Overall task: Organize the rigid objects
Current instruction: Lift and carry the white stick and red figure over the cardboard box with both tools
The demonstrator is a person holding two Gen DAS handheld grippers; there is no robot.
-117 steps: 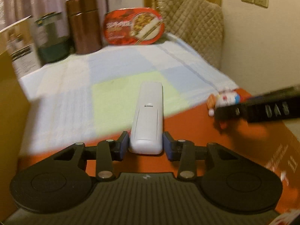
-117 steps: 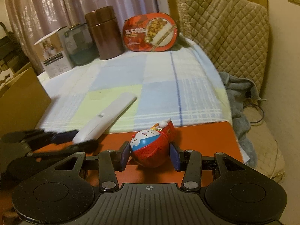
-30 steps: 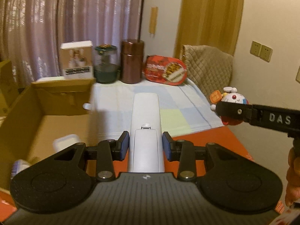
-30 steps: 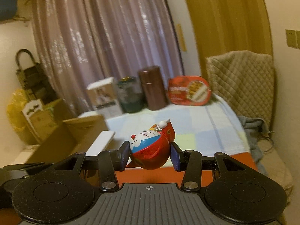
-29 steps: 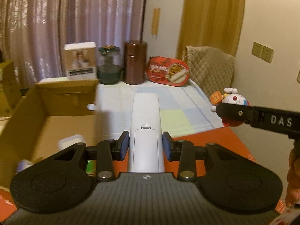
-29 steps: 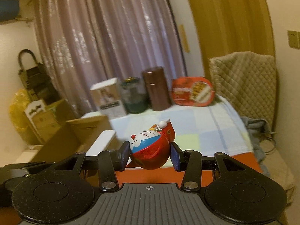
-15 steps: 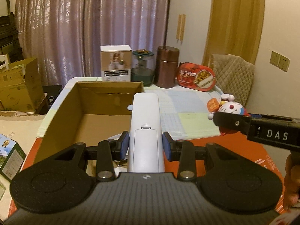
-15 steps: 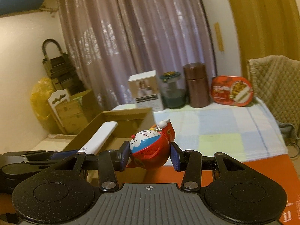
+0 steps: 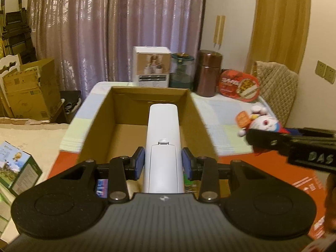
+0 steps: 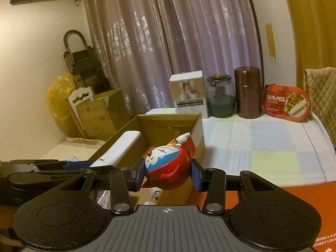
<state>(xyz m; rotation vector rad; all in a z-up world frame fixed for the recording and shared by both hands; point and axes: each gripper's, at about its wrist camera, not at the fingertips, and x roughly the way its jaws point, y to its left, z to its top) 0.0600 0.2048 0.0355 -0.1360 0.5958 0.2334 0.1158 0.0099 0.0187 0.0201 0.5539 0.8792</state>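
Observation:
My left gripper (image 9: 163, 163) is shut on a long white remote control (image 9: 163, 140) and holds it in the air over the open cardboard box (image 9: 100, 113). The remote also shows in the right wrist view (image 10: 119, 147), with the left gripper (image 10: 79, 163) at the left. My right gripper (image 10: 167, 175) is shut on a red and blue Doraemon toy (image 10: 168, 166), held above the box's near right corner (image 10: 197, 126). In the left wrist view the toy (image 9: 262, 121) and right gripper (image 9: 254, 138) are to the right of the box.
At the table's back stand a white carton (image 9: 151, 69), a glass jar (image 9: 181, 71), a brown canister (image 9: 209, 75) and a red food tray (image 9: 239, 85). An orange board (image 9: 262, 168) lies under the grippers. A quilted chair (image 9: 277, 90) stands right. Small items lie in the box bottom.
Both grippers have shifted left with their loads; the box now sits directly below the remote and the toy has come closer to the box's right wall.

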